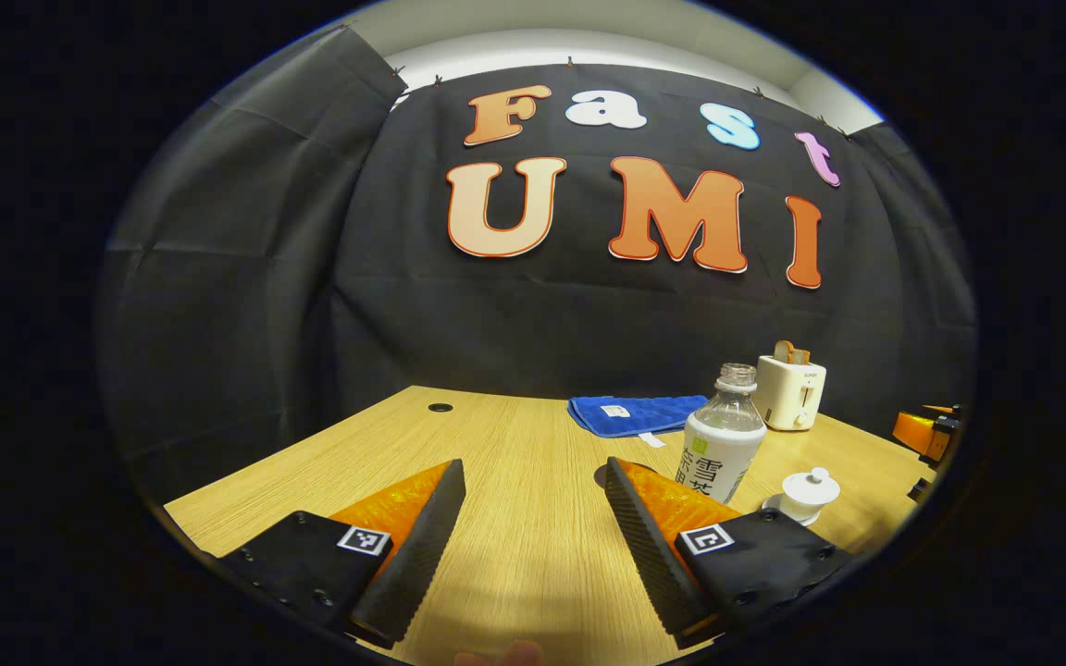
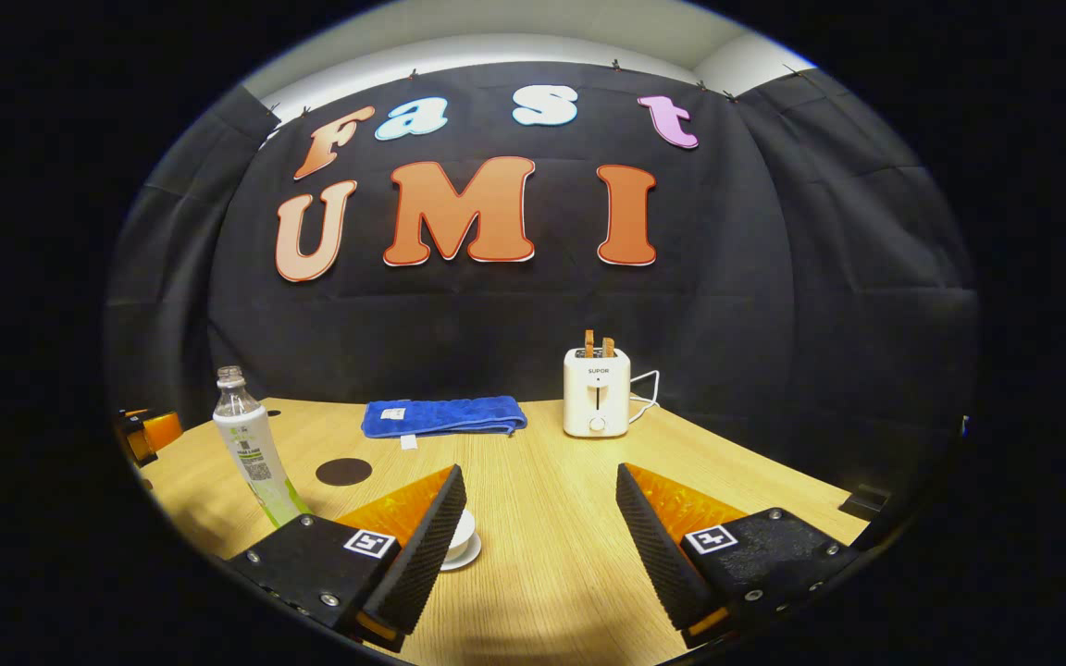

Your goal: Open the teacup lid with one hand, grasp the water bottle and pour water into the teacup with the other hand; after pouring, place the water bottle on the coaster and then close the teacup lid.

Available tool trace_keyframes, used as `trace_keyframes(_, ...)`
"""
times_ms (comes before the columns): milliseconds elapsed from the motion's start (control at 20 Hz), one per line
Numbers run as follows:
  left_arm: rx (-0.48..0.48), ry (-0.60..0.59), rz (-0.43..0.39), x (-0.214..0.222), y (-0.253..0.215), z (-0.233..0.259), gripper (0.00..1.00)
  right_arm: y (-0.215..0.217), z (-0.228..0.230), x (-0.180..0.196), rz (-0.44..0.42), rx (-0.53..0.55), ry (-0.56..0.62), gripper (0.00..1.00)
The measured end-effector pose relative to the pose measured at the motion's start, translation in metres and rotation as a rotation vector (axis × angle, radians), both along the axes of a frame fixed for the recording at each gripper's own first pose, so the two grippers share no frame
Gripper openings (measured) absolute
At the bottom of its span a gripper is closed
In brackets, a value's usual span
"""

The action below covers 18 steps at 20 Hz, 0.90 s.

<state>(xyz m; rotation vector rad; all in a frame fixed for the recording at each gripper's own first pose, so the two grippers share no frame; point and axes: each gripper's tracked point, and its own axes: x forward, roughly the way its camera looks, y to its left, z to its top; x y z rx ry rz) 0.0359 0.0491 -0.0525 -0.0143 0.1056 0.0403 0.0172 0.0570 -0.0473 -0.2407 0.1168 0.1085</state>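
A clear water bottle [image 1: 721, 442] with a white label and no cap stands on the wooden table [image 1: 514, 462], just behind the right finger of my left gripper [image 1: 535, 476], which is open with nothing between its fingers. A white lidded teacup [image 1: 809, 495] on a saucer sits right of the bottle. In the right gripper view the bottle [image 2: 251, 449] stands at the left, a dark round coaster [image 2: 343, 472] lies beside it, and the teacup [image 2: 461, 538] peeks out behind the left finger of my open right gripper [image 2: 538, 486].
A folded blue cloth [image 2: 443, 415] lies at the back of the table, with a white toaster [image 2: 597, 392] holding toast to its right. The cloth [image 1: 635, 413] and toaster [image 1: 790, 392] also sit behind the bottle in the left gripper view.
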Motion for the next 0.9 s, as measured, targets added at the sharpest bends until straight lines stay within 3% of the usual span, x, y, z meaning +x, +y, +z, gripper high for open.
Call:
trace_keyframes(300,-0.003,0.013,-0.011,0.002,-0.002,-0.006,0.98,0.026,-0.010,0.009,0.039,-0.012,0.028,0.98)
trace_keyframes(900,0.030,0.017,0.027,0.003,0.014,-0.006,0.98,0.079,-0.069,0.034,0.112,-0.084,0.241,0.98)
